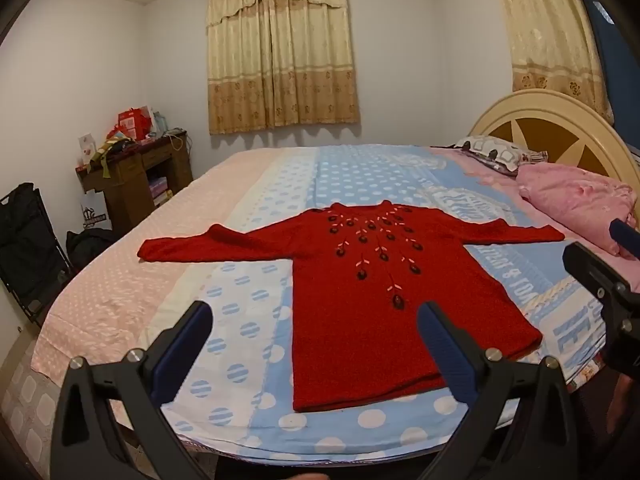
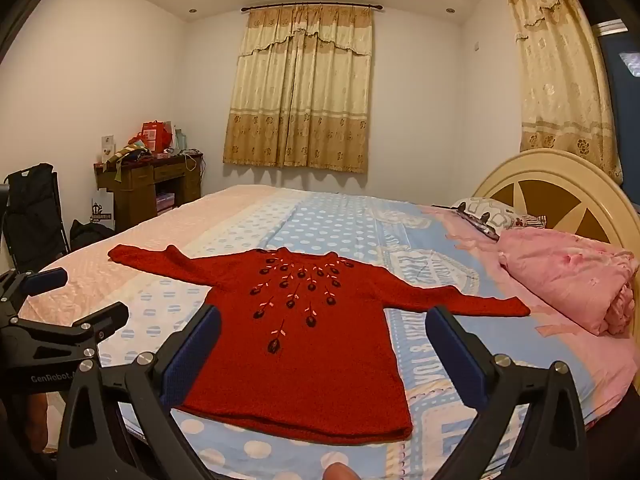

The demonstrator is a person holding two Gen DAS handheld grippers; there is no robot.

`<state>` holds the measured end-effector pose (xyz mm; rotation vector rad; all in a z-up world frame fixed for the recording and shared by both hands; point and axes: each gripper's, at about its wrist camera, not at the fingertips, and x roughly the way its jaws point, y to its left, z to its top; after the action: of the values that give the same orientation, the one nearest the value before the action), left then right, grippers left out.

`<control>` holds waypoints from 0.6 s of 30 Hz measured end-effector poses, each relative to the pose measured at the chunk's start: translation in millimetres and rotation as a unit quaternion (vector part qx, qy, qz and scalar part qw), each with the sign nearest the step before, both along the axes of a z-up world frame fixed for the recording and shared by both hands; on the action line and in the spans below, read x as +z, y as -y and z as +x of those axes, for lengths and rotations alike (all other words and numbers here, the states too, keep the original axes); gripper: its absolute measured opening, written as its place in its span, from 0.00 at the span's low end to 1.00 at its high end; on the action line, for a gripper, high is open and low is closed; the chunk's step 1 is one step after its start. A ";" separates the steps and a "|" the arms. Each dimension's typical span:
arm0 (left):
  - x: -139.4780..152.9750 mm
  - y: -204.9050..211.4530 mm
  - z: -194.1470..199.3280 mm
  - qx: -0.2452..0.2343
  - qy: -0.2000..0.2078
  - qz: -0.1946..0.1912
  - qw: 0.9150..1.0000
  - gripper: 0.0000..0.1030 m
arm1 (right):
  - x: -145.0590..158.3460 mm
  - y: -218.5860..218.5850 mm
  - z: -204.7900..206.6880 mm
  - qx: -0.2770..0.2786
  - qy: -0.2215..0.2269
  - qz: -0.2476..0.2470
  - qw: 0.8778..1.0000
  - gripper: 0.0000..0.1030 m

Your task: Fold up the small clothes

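A small red knit sweater point(image 1: 360, 304) with dark embroidered flowers lies flat, front up, on the bed, both sleeves spread out sideways. It also shows in the right wrist view point(image 2: 304, 352). My left gripper point(image 1: 316, 332) is open and empty, held above the near bed edge, over the sweater's lower left part. My right gripper point(image 2: 324, 344) is open and empty, held above the sweater's hem. The right gripper shows at the right edge of the left wrist view point(image 1: 600, 264); the left gripper shows at the left edge of the right wrist view point(image 2: 60, 300).
The bed point(image 1: 256, 184) has a blue, white and pink dotted sheet. A pink folded quilt point(image 1: 576, 204) and a patterned pillow point(image 1: 496, 152) lie by the headboard point(image 1: 560, 128) at right. A cluttered wooden desk point(image 1: 136, 176) and a black folding chair point(image 1: 24, 248) stand at left.
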<state>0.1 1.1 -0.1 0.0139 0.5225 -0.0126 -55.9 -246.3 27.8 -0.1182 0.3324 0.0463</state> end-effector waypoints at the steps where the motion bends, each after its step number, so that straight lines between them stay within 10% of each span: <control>1: -0.2 -1.1 0.6 -0.001 0.000 -0.001 1.000 1.00 | -0.1 0.3 0.3 0.000 0.000 0.001 1.000 0.99; 18: -8.3 -1.9 7.3 0.009 -0.010 0.017 1.000 1.00 | -5.1 4.8 2.1 -0.003 -0.002 0.008 1.000 0.99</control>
<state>7.4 3.0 -8.5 0.0428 0.5425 0.0145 -53.7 -251.0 22.7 -0.1013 0.3372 0.0436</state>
